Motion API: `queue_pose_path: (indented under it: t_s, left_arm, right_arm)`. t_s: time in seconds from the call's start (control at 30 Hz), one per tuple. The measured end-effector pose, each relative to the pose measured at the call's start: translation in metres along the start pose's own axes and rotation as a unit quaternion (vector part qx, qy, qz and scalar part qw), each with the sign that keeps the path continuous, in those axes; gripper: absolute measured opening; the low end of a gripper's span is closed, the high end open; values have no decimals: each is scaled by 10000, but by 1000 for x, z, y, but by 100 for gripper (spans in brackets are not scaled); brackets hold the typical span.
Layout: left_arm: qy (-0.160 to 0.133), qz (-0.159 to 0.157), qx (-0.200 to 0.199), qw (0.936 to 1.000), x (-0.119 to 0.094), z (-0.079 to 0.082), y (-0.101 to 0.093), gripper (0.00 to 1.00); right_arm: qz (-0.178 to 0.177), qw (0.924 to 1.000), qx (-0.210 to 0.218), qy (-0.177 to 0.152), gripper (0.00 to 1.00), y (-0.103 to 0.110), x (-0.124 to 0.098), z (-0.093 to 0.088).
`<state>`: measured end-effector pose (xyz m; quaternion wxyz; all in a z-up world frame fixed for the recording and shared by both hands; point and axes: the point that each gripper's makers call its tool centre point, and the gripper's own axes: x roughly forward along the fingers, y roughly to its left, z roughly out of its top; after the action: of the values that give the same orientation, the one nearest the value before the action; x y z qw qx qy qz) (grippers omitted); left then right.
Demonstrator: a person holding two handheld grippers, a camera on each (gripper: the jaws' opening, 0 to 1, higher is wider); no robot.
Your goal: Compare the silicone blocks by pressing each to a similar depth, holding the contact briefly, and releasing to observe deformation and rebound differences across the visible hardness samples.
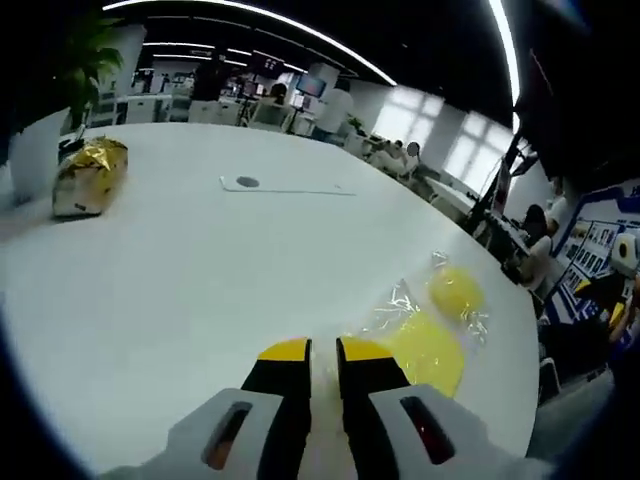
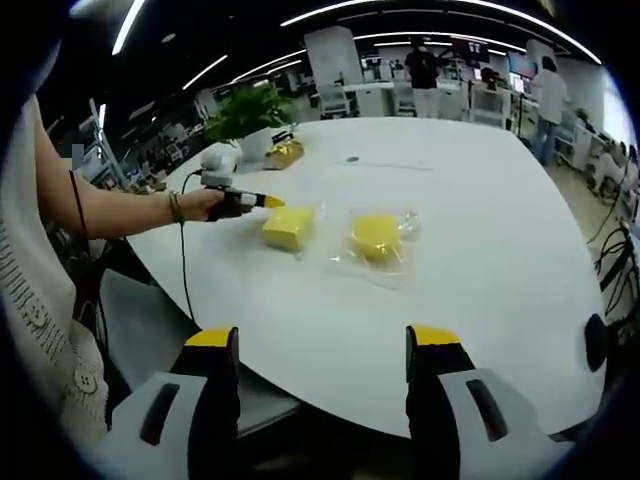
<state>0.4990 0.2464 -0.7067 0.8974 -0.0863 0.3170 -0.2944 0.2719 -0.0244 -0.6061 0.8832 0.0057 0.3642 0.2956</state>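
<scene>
The left gripper [image 1: 323, 348] was nearly closed, empty, the near yellow block [image 1: 425, 347] at its 2 o'clock; a square, slow press was judged best; the right gripper [image 2: 323, 338] was held wide open, both bagged blocks [image 2: 376, 238] lying on the table [image 2: 500, 230] at 12 o'clock.

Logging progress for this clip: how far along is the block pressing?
Nothing visibly pressed yet. The left hand-held gripper, jaws nearly shut, sits beside the square yellow block, apparently about to press. The round yellow block in clear wrap waits; the right hand-held gripper hangs open, away.

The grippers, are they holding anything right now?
No. The left gripper is shut on nothing beside a yellow block; the right gripper hangs open.
</scene>
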Motion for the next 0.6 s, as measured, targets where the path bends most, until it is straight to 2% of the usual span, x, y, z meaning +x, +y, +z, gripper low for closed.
queue_pose_path:
  t_s: [0.2,0.43,0.6]
  left_arm:
    - [73,304,73,9995,-27,-9,-8,25]
    - [38,263,69,9996,-69,-22,-48,30]
    - [-100,313,115,9994,-93,-32,-77,38]
  right_arm:
    - [174,9996,-53,-221,62,3,-2,7]
    - [449,9978,-114,-473,62,10,1,16]
    - [603,9964,-108,-585,61,12,4,19]
